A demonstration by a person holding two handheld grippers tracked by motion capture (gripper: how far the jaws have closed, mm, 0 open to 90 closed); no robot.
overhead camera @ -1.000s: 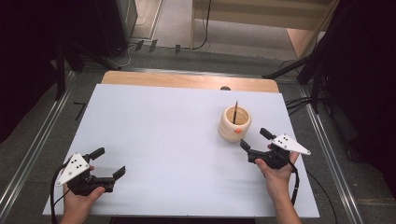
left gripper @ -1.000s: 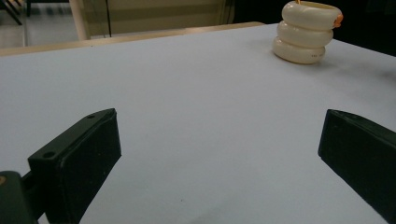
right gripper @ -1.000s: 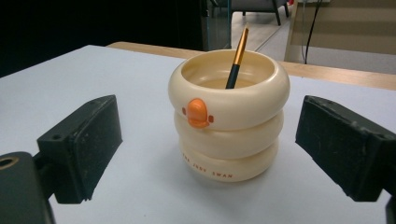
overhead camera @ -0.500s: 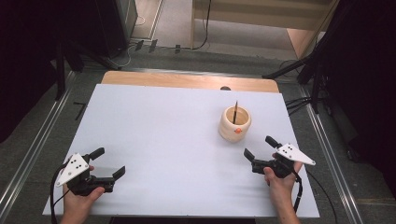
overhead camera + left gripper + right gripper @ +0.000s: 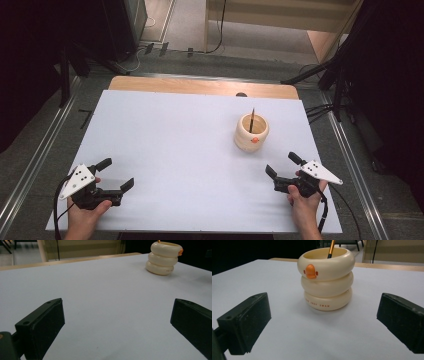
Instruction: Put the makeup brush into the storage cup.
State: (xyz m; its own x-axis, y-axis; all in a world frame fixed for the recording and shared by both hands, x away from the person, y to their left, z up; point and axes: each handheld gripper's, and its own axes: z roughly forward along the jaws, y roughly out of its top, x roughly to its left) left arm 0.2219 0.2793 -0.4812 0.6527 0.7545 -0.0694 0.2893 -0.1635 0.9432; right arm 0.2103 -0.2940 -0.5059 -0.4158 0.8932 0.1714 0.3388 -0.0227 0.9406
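Right gripper view gives detail on the cream pen holder (image 5: 325, 277): three stacked rings, orange duck beak on the top ring, small lettering on the bottom ring, orange-shafted brush (image 5: 331, 248) leaning inside. In the high view the pen holder (image 5: 251, 132) is a small cup with a dark stick, the brush (image 5: 251, 120), in it, and both my hands are on the table's near side. Left gripper view catches the holder (image 5: 164, 257) far off at upper right.

My right gripper (image 5: 285, 166) has just been opening; jaws now wide apart, nothing between them. Holder stands upright ahead of it, centred between the jaws, near but not touching. My left gripper (image 5: 116, 173) is also spread wide and empty at the near left corner, well apart from the holder.

Surface is a white sheet (image 5: 175, 150) over a wooden table (image 5: 200, 86), its edge bare along the far side. Dark room, grey floor, cables (image 5: 320, 110) beyond the table, metal rails (image 5: 35, 155) on both sides.
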